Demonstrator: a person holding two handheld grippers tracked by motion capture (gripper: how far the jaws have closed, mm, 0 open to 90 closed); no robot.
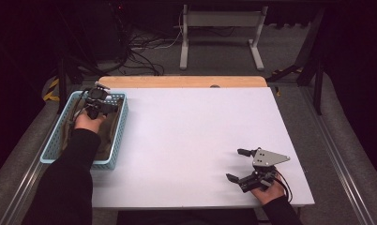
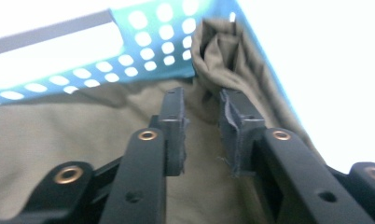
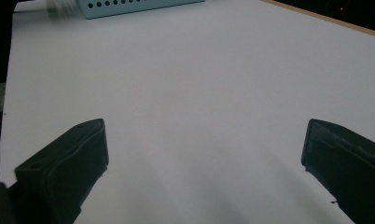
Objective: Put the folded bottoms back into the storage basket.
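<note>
The left gripper [image 2: 202, 126] reached down into the blue basket [image 1: 118, 136] at the table's left edge, its jaws partly parted with a fold of olive cloth [image 2: 223, 56] rising between and just beyond the tips; whether they pinched it could not be told. The cloth lined the basket, much of it hidden under the left hand [image 1: 87, 122]. The right gripper [image 1: 239, 165] rested wide open on the bare white table [image 1: 191, 136], well apart from the basket.

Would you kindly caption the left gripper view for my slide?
Left gripper, jaws slightly apart, reaching into a blue perforated basket over crumpled olive cloth.
</note>
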